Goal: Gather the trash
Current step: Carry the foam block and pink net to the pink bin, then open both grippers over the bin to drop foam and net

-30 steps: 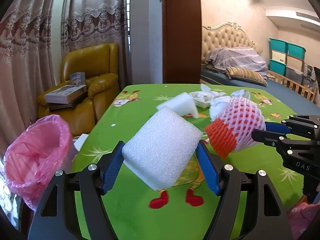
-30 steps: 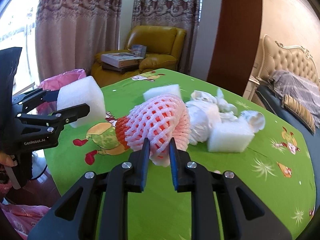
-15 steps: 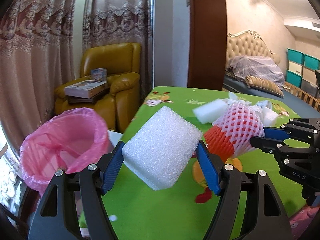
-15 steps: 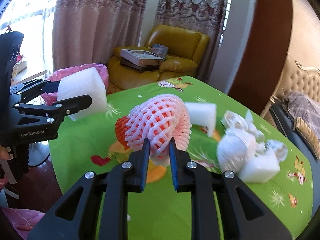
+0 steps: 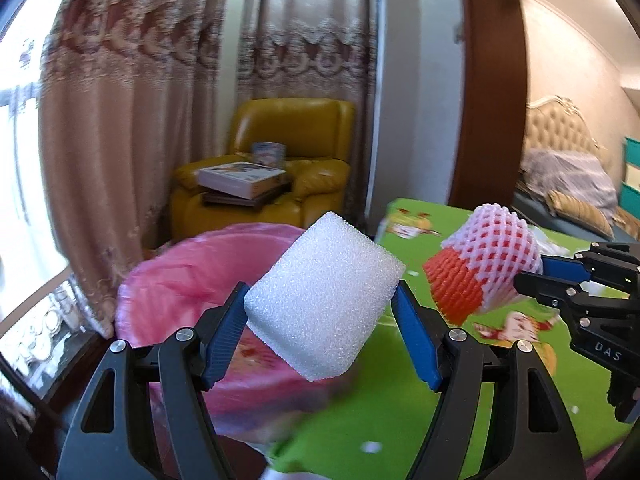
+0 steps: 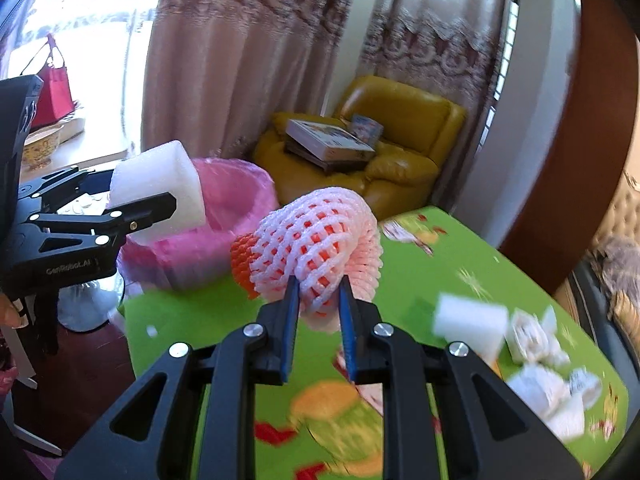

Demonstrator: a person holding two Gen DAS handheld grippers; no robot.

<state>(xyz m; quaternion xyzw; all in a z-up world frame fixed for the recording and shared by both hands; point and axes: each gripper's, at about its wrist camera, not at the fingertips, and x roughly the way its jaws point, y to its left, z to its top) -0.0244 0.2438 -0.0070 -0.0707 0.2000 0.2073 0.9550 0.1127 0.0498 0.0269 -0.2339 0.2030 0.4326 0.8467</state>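
Pink bin now nearer; left hand-held gripper clamps white foam block, right hand-held gripper pink-orange net.

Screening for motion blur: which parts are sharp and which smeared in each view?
Left wrist: foam block and left gripper sharp; pink bin, curtains and near table edge smeared. Right wrist: foam net and right gripper sharp; tablecloth and white scraps streaked; window blown out.

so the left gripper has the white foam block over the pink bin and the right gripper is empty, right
Not quite. The right gripper is not empty: the right wrist view shows it shut on a pink foam fruit net. The rest holds: the left gripper has the white foam block over the pink bin.
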